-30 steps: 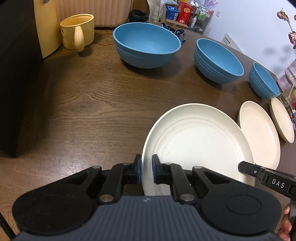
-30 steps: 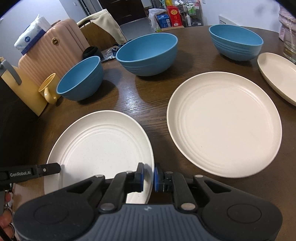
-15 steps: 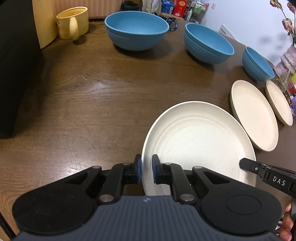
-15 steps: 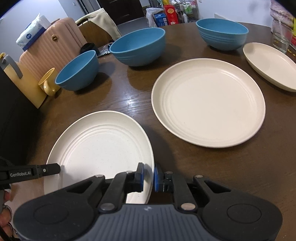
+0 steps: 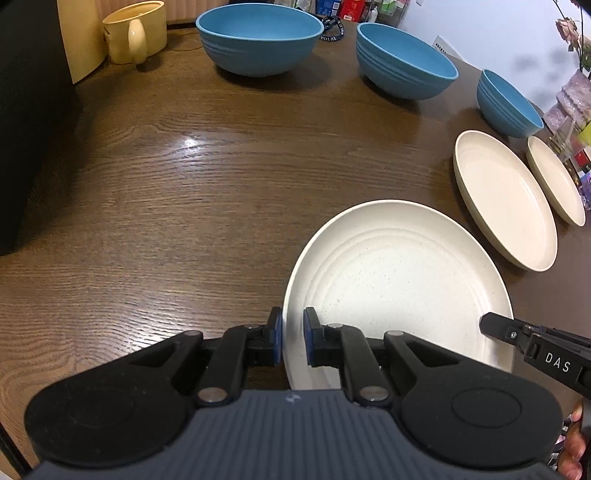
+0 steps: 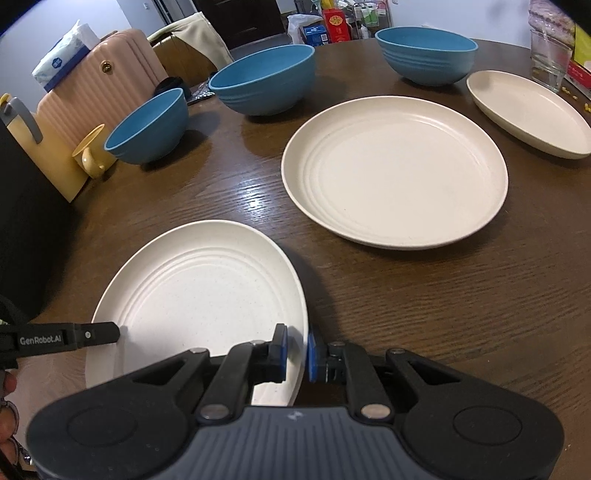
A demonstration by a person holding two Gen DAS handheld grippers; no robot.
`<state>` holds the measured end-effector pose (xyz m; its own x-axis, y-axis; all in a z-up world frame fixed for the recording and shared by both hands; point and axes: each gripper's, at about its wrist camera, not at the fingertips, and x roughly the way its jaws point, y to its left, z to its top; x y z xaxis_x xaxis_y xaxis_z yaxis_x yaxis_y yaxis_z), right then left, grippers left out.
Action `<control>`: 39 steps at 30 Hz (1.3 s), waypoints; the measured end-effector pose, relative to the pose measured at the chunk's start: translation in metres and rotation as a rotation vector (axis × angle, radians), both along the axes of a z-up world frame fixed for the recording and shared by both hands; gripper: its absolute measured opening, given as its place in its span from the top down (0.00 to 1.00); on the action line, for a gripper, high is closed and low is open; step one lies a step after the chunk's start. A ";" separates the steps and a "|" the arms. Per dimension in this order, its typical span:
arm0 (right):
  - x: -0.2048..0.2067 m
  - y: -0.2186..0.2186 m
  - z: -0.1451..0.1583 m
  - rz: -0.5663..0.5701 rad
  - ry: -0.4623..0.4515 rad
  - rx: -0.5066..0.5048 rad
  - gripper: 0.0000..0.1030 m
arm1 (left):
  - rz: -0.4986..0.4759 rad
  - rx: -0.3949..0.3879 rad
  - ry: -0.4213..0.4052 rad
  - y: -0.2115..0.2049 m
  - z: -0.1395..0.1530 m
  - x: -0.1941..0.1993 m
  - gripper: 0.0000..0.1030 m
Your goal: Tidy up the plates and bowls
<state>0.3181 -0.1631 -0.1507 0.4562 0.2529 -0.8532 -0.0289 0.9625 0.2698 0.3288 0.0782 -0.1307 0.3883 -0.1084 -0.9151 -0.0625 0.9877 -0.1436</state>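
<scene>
Both grippers hold one large white plate (image 5: 399, 280), lifted above the wooden table (image 5: 184, 184). My left gripper (image 5: 292, 341) is shut on its left rim. My right gripper (image 6: 294, 349) is shut on its right rim; the plate also shows in the right wrist view (image 6: 199, 295). A medium cream plate (image 6: 395, 170) and a small cream plate (image 6: 528, 110) lie on the table to the right. Three blue bowls stand behind: large (image 5: 258, 40), medium (image 5: 406, 62), small (image 5: 508, 103).
A yellow mug (image 5: 135, 31) stands at the far left beside a black-and-yellow box (image 5: 33, 110). A glass (image 6: 548, 59) stands by the small plate. A pink suitcase (image 6: 107, 70) is beyond the table edge.
Both grippers have lifted the white plate higher and drawn it back; the bowls and other plates look farther away. Both grips are unchanged.
</scene>
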 end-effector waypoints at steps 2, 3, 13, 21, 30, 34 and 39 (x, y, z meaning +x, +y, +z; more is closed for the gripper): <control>-0.002 -0.002 -0.002 -0.004 0.000 -0.002 0.90 | -0.004 0.001 0.003 -0.001 -0.002 0.000 0.88; -0.002 -0.003 -0.002 -0.007 -0.001 -0.002 0.90 | -0.007 0.002 0.002 -0.002 -0.002 -0.001 0.88; -0.003 -0.003 -0.003 -0.017 -0.017 -0.011 0.90 | -0.016 0.014 -0.006 -0.005 -0.005 0.003 0.88; -0.003 -0.003 -0.002 -0.030 -0.011 -0.008 0.89 | -0.021 0.011 -0.003 -0.005 -0.005 0.004 0.88; 0.001 -0.004 -0.002 -0.044 0.003 -0.004 0.80 | -0.017 0.015 -0.017 -0.001 -0.001 0.003 0.63; 0.000 -0.006 0.003 -0.048 -0.011 -0.001 0.47 | -0.007 0.020 -0.035 0.003 0.005 0.001 0.49; 0.000 -0.006 0.013 -0.045 -0.027 -0.009 0.18 | -0.004 0.031 -0.078 0.004 0.016 -0.004 0.12</control>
<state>0.3176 -0.1687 -0.1377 0.4898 0.2237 -0.8426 0.0072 0.9655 0.2605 0.3246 0.0822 -0.1152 0.4586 -0.0821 -0.8849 -0.0485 0.9919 -0.1171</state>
